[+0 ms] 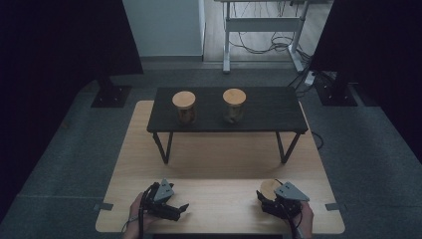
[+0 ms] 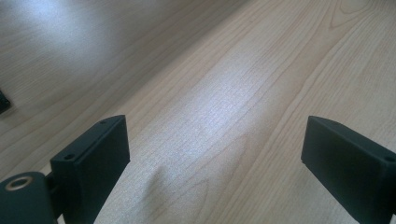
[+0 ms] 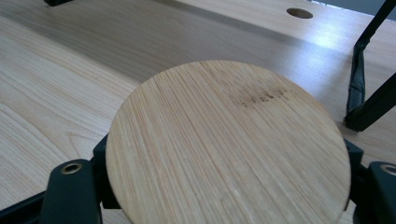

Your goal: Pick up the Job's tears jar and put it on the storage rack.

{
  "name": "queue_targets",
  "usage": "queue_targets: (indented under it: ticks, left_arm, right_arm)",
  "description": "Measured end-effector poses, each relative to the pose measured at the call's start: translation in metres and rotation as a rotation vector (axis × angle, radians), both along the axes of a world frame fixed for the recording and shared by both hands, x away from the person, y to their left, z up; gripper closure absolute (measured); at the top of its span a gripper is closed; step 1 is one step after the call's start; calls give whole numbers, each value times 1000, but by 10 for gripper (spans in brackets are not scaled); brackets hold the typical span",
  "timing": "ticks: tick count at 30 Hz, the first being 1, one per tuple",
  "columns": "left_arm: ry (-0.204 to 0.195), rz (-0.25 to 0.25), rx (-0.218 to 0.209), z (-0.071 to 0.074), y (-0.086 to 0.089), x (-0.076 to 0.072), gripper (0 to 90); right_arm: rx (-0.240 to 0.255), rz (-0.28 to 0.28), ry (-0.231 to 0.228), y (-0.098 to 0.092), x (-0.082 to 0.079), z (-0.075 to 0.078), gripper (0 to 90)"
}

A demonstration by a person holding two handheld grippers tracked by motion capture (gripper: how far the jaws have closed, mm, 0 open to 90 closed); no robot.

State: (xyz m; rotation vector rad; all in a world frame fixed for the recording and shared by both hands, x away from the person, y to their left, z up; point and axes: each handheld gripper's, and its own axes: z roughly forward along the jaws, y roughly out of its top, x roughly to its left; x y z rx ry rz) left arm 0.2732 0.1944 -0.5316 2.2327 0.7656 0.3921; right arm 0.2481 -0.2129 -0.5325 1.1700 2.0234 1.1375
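Observation:
My right gripper [image 1: 269, 197] [image 3: 228, 156] is at the front right of the light wooden table [image 1: 219, 164], shut on a round bamboo lid [image 1: 270, 187] [image 3: 229, 144]. The jaws sit at the lid's two sides, just under its rim, and the lid hides whatever is beneath it. At the front left, my left gripper [image 1: 180, 209] [image 2: 212, 135] rests low over the bare tabletop [image 2: 224, 93], jaws wide open with nothing between them. Two jars with bamboo lids [image 1: 184, 106] [image 1: 234, 105] stand upright side by side on a low black bench [image 1: 268, 112] farther back.
The black bench stands on thin angled legs [image 3: 369, 107] in the middle of the table, with open tabletop under it. A round hole [image 3: 299, 13] is in the tabletop. Dark curtains, stand bases and a white desk frame [image 1: 263, 25] lie beyond the table.

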Motion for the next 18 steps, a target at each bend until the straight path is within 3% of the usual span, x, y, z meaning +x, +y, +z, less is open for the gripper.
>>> queue_targets:
  ticks: [8,18]
  left_arm:
    - [2,-1,3,0,0,0,74]
    - [5,0,3,0,-1,0,73]
  right_arm:
    - [3,0,-1,0,0,1,246]
    - [47,12,-31,-3,-1,12,246]
